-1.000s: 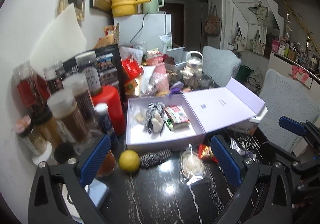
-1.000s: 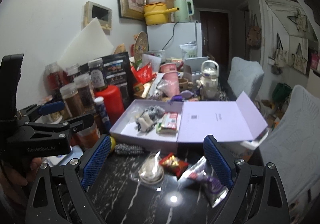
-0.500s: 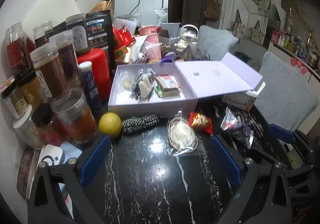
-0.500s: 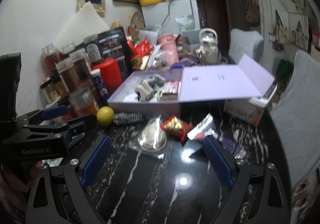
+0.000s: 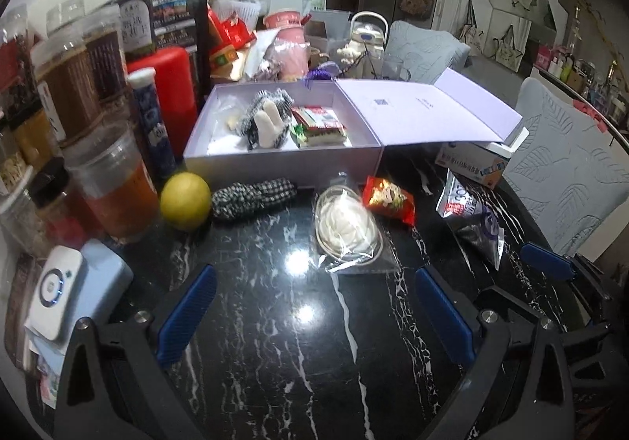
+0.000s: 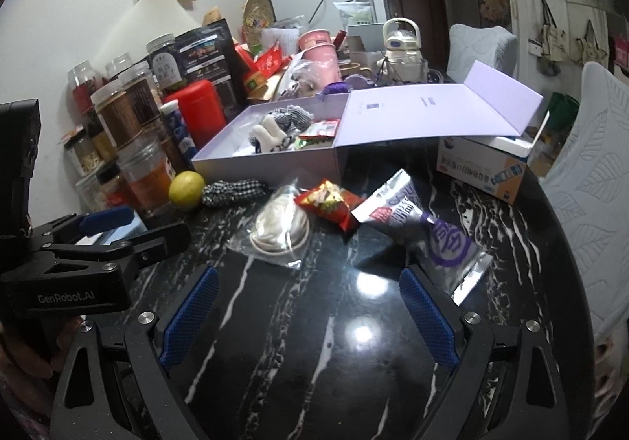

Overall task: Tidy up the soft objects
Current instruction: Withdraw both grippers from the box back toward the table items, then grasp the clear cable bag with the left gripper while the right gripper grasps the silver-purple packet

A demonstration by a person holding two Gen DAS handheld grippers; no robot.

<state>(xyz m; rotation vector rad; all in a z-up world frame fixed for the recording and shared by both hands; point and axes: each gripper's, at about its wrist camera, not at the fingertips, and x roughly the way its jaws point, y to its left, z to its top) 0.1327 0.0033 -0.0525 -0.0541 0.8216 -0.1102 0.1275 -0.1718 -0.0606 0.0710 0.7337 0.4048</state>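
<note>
An open lilac box (image 5: 275,165) (image 6: 271,163) sits on the black marble table and holds a checkered plush toy (image 5: 265,118) (image 6: 275,127) and a red-green snack pack (image 5: 320,125). In front of it lie a checkered cloth roll (image 5: 251,198) (image 6: 232,191), a clear bag with a white item (image 5: 346,226) (image 6: 279,230), a red snack packet (image 5: 389,198) (image 6: 328,202) and a silver-purple pouch (image 5: 471,216) (image 6: 424,231). My left gripper (image 5: 314,312) hovers open over bare table before the clear bag. My right gripper (image 6: 310,316) is open too, short of the pouch, holding nothing.
A yellow lemon (image 5: 184,200) (image 6: 186,190) lies beside the cloth roll. Jars, a red canister (image 5: 169,94) and a cup of amber liquid (image 5: 114,188) crowd the left. A white-blue device (image 5: 59,298) sits near left. A blue-white carton (image 6: 483,169) and grey chairs (image 5: 566,165) stand right.
Both grippers have come down and tipped toward the table, so the box and the loose items now look closer and sit higher in the views. Both stay open.
</note>
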